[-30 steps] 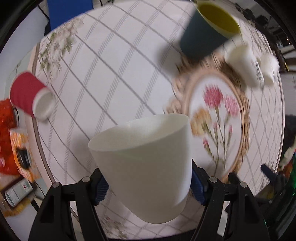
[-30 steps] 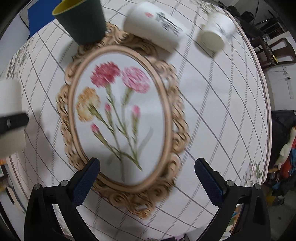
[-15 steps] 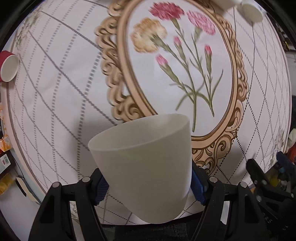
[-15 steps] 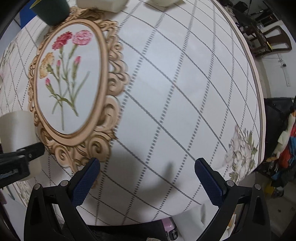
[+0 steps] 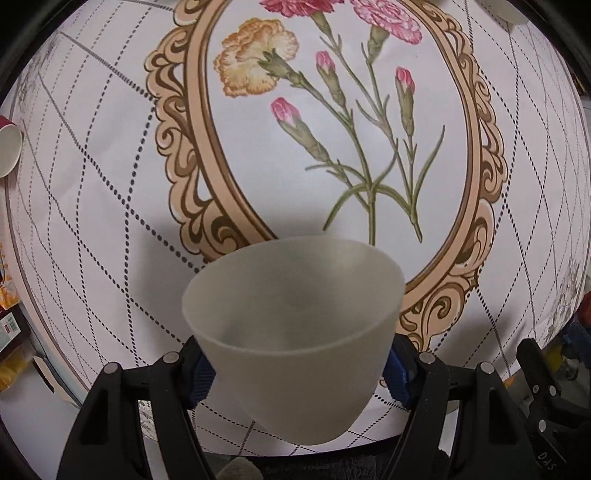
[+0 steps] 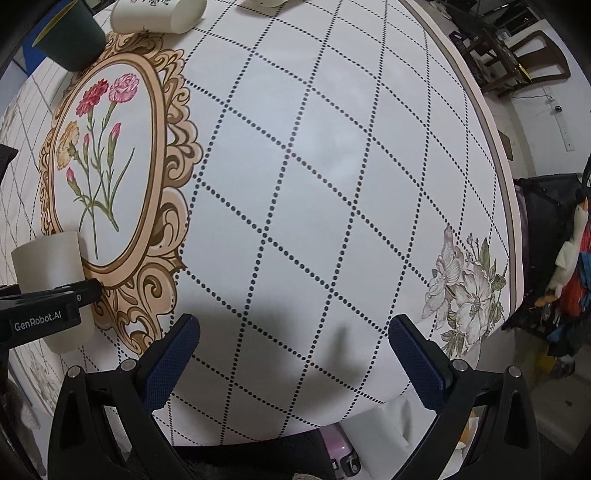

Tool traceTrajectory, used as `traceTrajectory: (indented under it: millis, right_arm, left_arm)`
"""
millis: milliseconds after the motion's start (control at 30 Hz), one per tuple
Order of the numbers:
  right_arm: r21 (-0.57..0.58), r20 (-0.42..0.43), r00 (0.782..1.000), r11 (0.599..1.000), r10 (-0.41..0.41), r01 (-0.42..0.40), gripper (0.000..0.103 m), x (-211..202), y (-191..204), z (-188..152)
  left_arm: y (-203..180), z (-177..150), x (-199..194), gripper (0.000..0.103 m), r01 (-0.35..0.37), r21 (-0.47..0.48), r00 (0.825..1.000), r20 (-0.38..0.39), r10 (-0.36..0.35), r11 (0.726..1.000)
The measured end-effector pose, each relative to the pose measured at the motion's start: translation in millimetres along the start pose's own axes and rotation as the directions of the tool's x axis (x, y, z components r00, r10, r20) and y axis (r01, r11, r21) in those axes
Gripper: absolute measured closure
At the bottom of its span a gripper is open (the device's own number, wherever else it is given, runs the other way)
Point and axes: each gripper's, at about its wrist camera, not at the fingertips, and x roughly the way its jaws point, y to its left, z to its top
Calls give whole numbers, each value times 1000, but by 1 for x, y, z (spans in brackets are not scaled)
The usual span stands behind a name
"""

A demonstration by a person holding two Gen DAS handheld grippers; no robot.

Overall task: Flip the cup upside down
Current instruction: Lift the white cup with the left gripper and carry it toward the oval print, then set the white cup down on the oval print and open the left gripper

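Observation:
My left gripper (image 5: 297,365) is shut on a plain white cup (image 5: 295,314), its blue pads pressing both sides. The cup's wide rim points toward the table, near the lower end of the printed oval flower frame (image 5: 476,206). In the right wrist view the same cup (image 6: 51,266) shows at the far left, held by the left gripper (image 6: 55,299), its rim on or just above the tablecloth. My right gripper (image 6: 293,362) is open and empty above the dotted lattice cloth near the table's front edge.
A dark green cup (image 6: 72,38) stands at the back left, with a white cup (image 6: 159,16) lying beside it. A red cup (image 5: 8,146) lies at the table's left edge. The table rim (image 6: 495,122) curves at the right, with chairs and clutter beyond.
My left gripper has tipped the white cup further over and brought it lower toward the cloth. My right gripper has drawn slightly back and right, still open.

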Motion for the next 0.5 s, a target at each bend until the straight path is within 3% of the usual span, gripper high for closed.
traceTrajectory:
  millis: [133,267,500]
  right_arm:
    - [11,0,1000,1000,-2,2,0,-9,-8,9]
    - [18,0,1000,1000,-4,4,0,-17,-6,21]
    - [26,3,1000,1000,-9,9,0,-20,0,4]
  left_arm:
    - [3,-1,-4,16,11,-15,1000,7,-11,1000]
    - [22,10,-21,13,17,-20,1000,25,-16,1000]
    - [31,14,-61,12,39,-38,997,62,-36,999]
